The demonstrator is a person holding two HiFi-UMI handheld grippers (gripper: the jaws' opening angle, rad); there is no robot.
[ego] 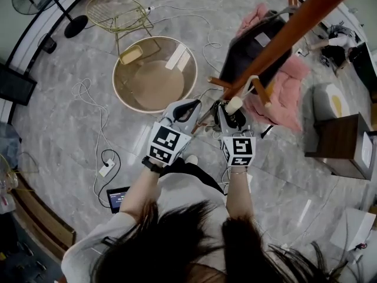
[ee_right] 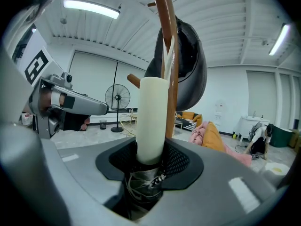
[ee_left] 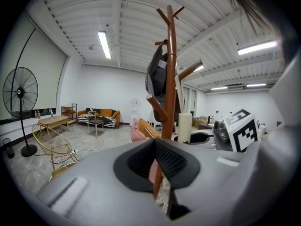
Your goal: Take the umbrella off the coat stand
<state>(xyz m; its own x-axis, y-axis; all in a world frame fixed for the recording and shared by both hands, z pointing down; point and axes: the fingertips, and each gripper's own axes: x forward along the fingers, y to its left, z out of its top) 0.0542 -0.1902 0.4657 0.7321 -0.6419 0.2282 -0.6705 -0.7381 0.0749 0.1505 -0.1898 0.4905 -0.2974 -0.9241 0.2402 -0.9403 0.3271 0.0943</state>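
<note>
The brown wooden coat stand (ego: 283, 31) slants across the head view, and a black bag (ego: 253, 52) hangs from it. The umbrella's cream handle (ego: 234, 105) stands upright beside the pole's lower pegs. My right gripper (ee_right: 150, 161) is shut on the umbrella; the cream handle (ee_right: 153, 117) rises from between its pads, with the dark folded body below them. My left gripper (ee_left: 157, 166) is just left of the pole (ee_left: 170, 79). Its jaws stand narrowly apart, and the pole and a pink cloth show through the gap. The handle (ee_left: 184, 127) and the right gripper's marker cube appear at its right.
A round gold-rimmed table (ego: 118, 84) and a wire chair (ego: 115, 10) stand to the left of the stand. Pink clothes (ego: 288, 93) lie by its base, and a dark cabinet (ego: 339, 143) is at the right. Cables and a power strip (ego: 106, 168) trail on the floor. A standing fan (ee_left: 19, 95) is farther left.
</note>
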